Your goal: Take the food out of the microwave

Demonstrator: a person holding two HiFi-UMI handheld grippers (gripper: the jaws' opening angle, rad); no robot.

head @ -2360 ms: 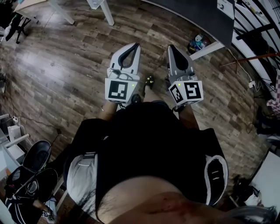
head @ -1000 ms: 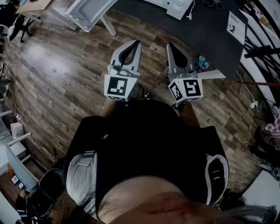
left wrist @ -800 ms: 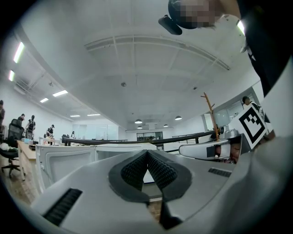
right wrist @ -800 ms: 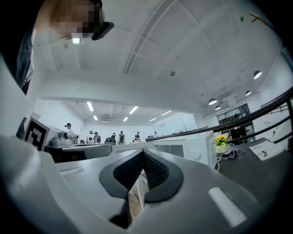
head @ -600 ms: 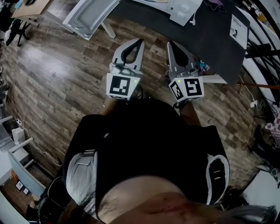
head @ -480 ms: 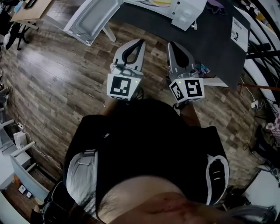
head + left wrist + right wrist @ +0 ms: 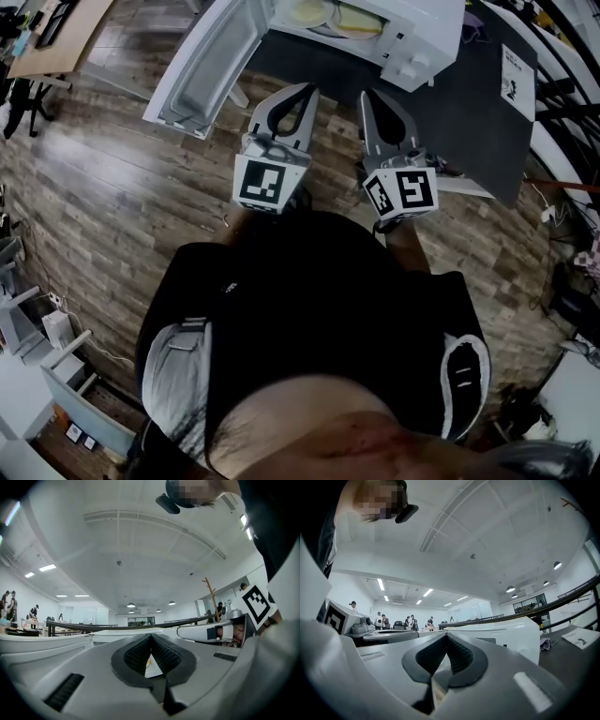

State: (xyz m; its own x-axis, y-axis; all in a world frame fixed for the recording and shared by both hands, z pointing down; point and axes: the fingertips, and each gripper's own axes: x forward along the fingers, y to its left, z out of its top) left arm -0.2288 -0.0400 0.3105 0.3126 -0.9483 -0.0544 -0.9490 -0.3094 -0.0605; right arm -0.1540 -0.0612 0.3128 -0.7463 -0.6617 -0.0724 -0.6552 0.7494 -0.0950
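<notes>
A white microwave (image 7: 412, 37) stands on a dark table (image 7: 469, 112) at the top of the head view, its door (image 7: 202, 61) swung open to the left. Inside lies a plate with pale yellow food (image 7: 323, 14). My left gripper (image 7: 308, 90) is shut and empty, its tips just short of the microwave's open front. My right gripper (image 7: 367, 97) is beside it, also shut and empty. In the left gripper view the shut jaws (image 7: 151, 637) frame a sliver of yellow food (image 7: 148, 661). The right gripper view shows its shut gripper (image 7: 446, 637) before the microwave's white body (image 7: 511, 632).
A printed sheet (image 7: 517, 70) lies on the dark table right of the microwave. Wooden floor (image 7: 112, 187) spreads to the left, with a light wooden desk (image 7: 56, 28) at the far left corner. Cables and clutter sit along the right edge (image 7: 562, 281).
The person has walked forward: the microwave, its open door and the food have come into view at the top. Both grippers moved with them, side by side, still shut.
</notes>
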